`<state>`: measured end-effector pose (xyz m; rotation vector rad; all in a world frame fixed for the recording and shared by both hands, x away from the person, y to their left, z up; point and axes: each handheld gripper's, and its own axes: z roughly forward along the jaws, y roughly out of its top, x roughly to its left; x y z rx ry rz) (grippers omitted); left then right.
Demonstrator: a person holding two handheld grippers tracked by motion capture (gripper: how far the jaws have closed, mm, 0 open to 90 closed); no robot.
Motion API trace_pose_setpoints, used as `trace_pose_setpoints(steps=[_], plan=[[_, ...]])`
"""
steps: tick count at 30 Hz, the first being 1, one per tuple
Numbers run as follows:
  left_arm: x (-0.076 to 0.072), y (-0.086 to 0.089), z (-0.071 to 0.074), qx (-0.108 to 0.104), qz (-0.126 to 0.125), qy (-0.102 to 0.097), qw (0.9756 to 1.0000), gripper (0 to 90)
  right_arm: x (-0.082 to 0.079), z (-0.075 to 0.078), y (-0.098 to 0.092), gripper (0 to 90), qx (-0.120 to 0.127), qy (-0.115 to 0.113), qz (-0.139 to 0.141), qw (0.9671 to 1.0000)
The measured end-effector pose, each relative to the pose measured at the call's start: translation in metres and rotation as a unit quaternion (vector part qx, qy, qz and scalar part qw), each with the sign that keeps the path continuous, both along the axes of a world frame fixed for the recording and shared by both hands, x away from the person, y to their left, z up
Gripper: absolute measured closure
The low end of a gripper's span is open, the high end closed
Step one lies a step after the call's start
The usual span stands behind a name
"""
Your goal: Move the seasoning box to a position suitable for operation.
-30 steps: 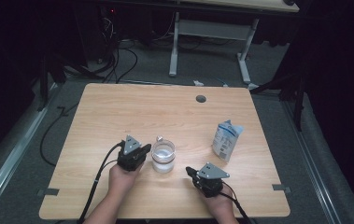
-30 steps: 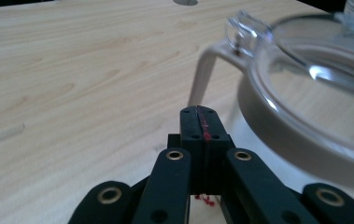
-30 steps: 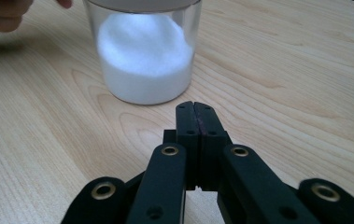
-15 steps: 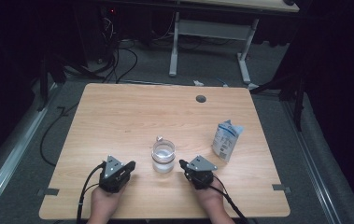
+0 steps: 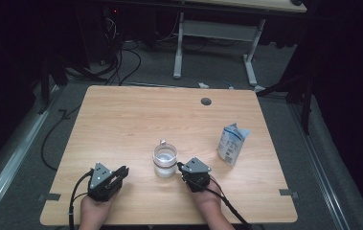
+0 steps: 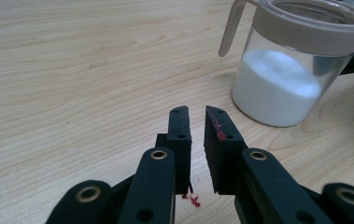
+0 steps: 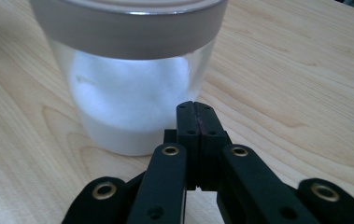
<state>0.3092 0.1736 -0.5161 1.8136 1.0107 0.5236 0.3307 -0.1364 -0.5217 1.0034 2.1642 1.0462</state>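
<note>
A clear jar (image 5: pixel 164 160) with a grey lid ring and a small handle, holding white powder, stands near the front middle of the wooden table (image 5: pixel 145 115). My left gripper (image 5: pixel 120 173) lies left of it near the front edge. In the left gripper view the jar (image 6: pixel 286 70) stands off to the upper right, and the left gripper (image 6: pixel 197 112) has just been opening to a narrow gap with nothing in it. My right gripper (image 5: pixel 181 167) is shut, its tips just right of the jar. In the right gripper view the right gripper (image 7: pixel 194 105) nearly meets the jar (image 7: pixel 132 93).
A white and blue pouch (image 5: pixel 232 143) stands upright to the right of the jar. A round cable hole (image 5: pixel 206 101) sits near the table's far edge. Cables trail from both grippers over the front edge. Table legs and wires lie on the floor beyond.
My left hand has drawn back from beside the jar toward the front left edge. My right hand has slid left, bringing its tips up to the jar.
</note>
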Motion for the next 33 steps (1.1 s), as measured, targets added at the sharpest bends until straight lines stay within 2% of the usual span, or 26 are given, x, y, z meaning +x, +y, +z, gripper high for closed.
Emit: trace_pose_setpoints(steps=[12,22,29,33], plan=[[-0.001,0.005,-0.004,-0.010,0.001,0.008,0.9999,80.1,-0.006,0.000,0.012,90.0,0.003,0.000,0.019,0.9998],[-0.002,0.004,-0.006,-0.004,-0.001,0.009,1.0000,79.1,-0.005,-0.001,0.012,90.0,0.005,0.001,0.018,0.9998],[-0.002,0.007,-0.007,-0.005,0.001,0.012,0.9999,76.2,-0.008,-0.001,0.006,89.9,0.007,0.005,0.015,0.9999],[-0.003,0.010,-0.006,-0.003,0.003,0.008,1.0000,71.5,-0.010,-0.001,-0.008,89.9,0.008,0.008,0.007,0.9999]])
